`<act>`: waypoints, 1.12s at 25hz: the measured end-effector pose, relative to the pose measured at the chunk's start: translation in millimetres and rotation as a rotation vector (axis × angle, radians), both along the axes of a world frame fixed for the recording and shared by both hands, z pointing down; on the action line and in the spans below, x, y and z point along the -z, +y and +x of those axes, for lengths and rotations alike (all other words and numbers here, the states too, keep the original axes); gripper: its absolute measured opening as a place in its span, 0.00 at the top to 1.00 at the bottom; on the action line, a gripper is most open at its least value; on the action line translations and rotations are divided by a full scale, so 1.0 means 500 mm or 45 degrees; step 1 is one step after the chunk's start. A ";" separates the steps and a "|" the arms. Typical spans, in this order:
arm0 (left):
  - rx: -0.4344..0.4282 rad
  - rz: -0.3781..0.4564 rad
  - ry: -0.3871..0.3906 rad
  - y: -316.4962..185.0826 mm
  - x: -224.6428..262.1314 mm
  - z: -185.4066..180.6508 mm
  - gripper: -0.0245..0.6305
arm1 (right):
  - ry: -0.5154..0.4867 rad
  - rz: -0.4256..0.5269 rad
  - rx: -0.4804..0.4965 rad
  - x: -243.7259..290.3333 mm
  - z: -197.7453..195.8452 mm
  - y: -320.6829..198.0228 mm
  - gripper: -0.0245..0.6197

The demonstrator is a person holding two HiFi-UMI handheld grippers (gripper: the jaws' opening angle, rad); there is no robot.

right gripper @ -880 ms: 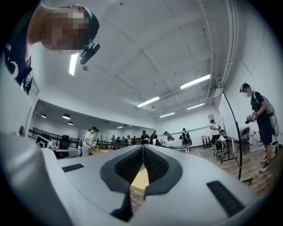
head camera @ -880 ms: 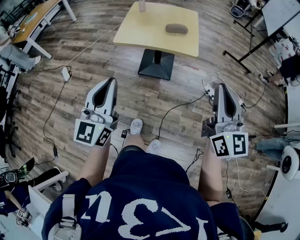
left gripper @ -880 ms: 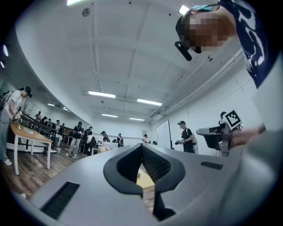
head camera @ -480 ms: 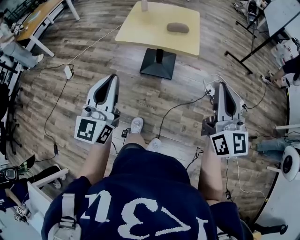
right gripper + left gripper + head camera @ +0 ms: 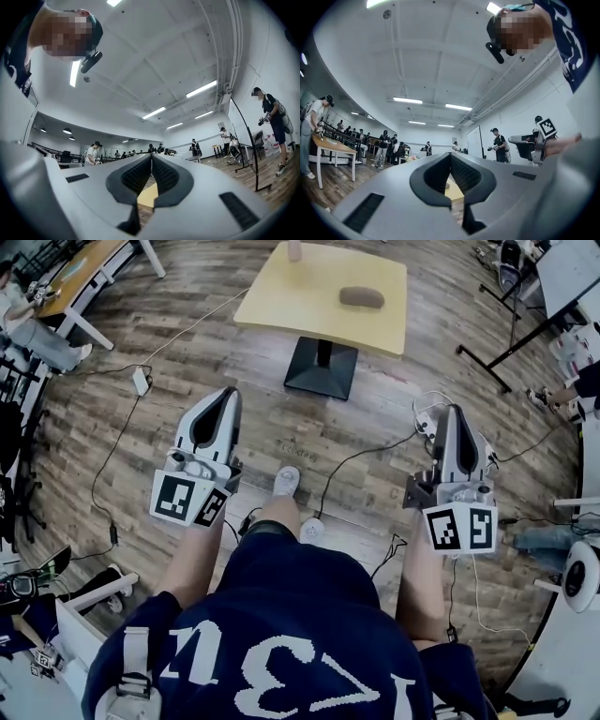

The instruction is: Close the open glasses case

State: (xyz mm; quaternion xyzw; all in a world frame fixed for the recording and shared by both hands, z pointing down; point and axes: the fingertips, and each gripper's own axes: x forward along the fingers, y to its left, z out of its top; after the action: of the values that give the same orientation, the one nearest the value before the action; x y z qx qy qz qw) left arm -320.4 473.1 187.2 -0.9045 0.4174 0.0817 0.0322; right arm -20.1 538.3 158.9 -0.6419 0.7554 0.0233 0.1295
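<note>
Holding both claws shut, well short of the case

Left gripper (image 5: pixel 223 396): jaws together, nothing between them. Right gripper (image 5: pixel 456 412): same. Both point out over the wood floor, roughly level. The glasses case (image 5: pixel 361 297) sits on the yellow table (image 5: pixel 281 306), well apart from both (it reads as a low dark oval from here; can't tell if the lid is up).

Risks:
- Cables (image 5: pixel 366 451) cross the floor between the feet and the table base, so a snag on approach looks possible.
- Arriving with closed jaws could shove the case along the top instead of folding the lid.
</note>
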 end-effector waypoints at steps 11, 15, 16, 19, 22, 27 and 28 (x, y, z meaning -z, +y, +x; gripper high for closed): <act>-0.020 -0.037 0.020 -0.216 -0.020 0.051 0.94 | 0.021 -0.094 0.028 -0.026 0.025 -0.216 0.92; -0.048 -0.020 0.014 -0.330 -0.012 0.078 0.94 | 0.042 -0.091 0.022 -0.016 0.038 -0.333 0.92; -0.055 -0.015 0.015 -0.359 -0.009 0.083 0.94 | 0.042 -0.089 0.020 -0.013 0.040 -0.363 0.92; -0.077 -0.010 0.016 -0.447 -0.005 0.092 0.94 | 0.050 -0.094 0.005 -0.009 0.042 -0.448 0.92; -0.110 -0.009 0.014 -0.528 -0.002 0.099 0.94 | 0.058 -0.095 -0.018 -0.004 0.040 -0.519 0.92; -0.138 0.002 0.016 -0.625 0.005 0.107 0.94 | 0.069 -0.087 -0.064 0.014 0.051 -0.597 0.92; -0.136 0.003 0.019 -0.640 0.005 0.108 0.94 | 0.072 -0.087 -0.068 0.015 0.053 -0.607 0.92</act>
State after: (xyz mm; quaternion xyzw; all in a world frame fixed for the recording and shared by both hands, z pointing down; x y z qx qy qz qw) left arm -266.5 153.3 184.7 -0.9248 0.3688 0.0903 0.0256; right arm 6.6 234.9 151.4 -0.6650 0.7417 0.0190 0.0855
